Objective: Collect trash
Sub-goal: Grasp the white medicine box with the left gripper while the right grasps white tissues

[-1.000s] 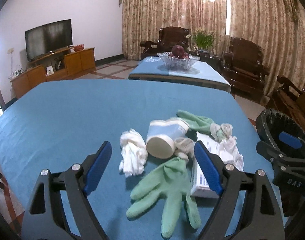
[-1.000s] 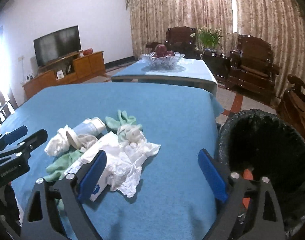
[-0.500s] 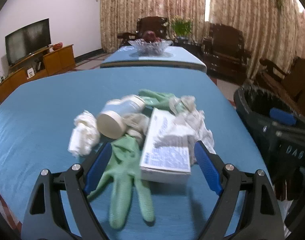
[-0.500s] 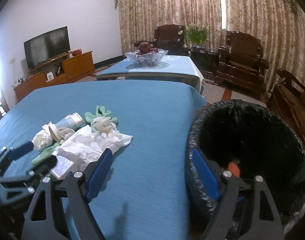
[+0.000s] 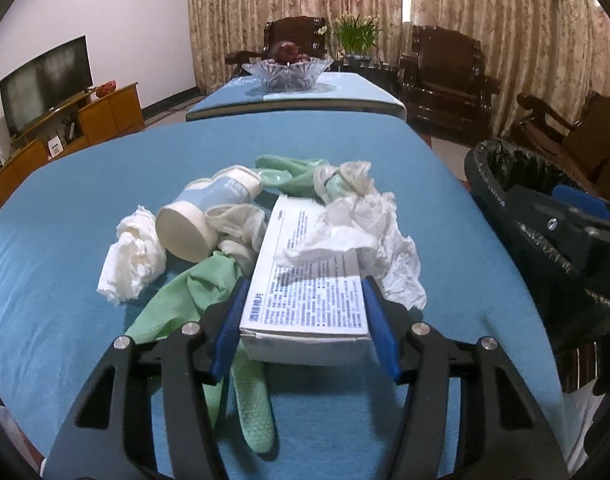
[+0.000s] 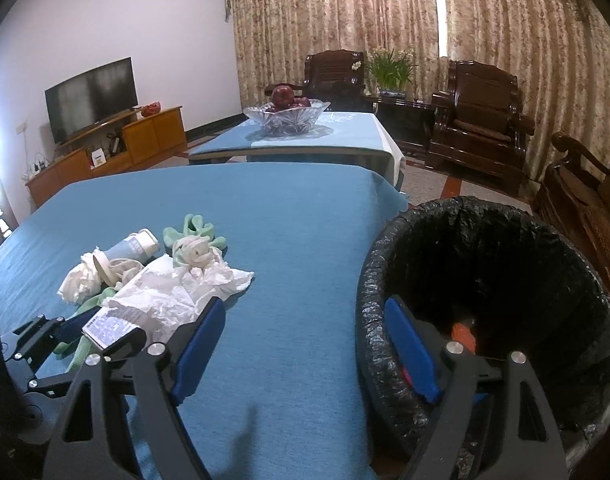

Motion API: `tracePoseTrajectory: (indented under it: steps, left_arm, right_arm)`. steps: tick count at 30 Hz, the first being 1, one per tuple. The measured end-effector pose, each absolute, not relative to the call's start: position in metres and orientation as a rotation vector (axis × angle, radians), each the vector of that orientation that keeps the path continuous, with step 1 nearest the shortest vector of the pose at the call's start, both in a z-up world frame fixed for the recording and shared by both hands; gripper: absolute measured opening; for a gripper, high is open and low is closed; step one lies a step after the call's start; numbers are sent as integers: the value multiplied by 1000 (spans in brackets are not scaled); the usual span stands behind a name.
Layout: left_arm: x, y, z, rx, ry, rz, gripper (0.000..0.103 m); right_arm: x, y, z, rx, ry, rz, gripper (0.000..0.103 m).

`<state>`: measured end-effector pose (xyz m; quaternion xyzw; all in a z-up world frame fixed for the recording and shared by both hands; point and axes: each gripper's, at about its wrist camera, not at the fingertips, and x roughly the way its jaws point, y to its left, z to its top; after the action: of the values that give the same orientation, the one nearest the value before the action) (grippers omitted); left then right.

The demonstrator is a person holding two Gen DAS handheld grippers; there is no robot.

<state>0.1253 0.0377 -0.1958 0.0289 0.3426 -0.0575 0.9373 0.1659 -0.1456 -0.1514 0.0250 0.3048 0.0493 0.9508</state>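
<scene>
The white printed cardboard box (image 5: 305,292) lies at the near edge of the trash heap on the blue-clothed counter (image 5: 65,320), and the left gripper (image 5: 303,332), its jaws just closing, clasps the near end, presumably to lift it. The right gripper (image 6: 305,344) hangs wide open and empty, straddling the rim of the black-bagged round bin (image 6: 545,240) beside the counter, which holds something orange.

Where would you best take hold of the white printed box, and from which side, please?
Grip the white printed box across its two long side walls at the near end, coming along its length from the front. It lies flat, its short end facing the left gripper, whose pads already bracket it; crumpled tissue covers the far end.
</scene>
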Motion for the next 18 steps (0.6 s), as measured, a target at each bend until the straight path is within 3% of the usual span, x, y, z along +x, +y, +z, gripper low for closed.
tracePoseTrajectory:
  steps: [12, 18]
  left_arm:
    - [89, 60, -159, 57, 580, -74, 54]
    - [87, 84, -165, 49, 616, -11, 54]
  right_arm:
    - [170, -129, -144, 20, 614, 147, 80]
    - [174, -108, -149, 11, 625, 179, 80]
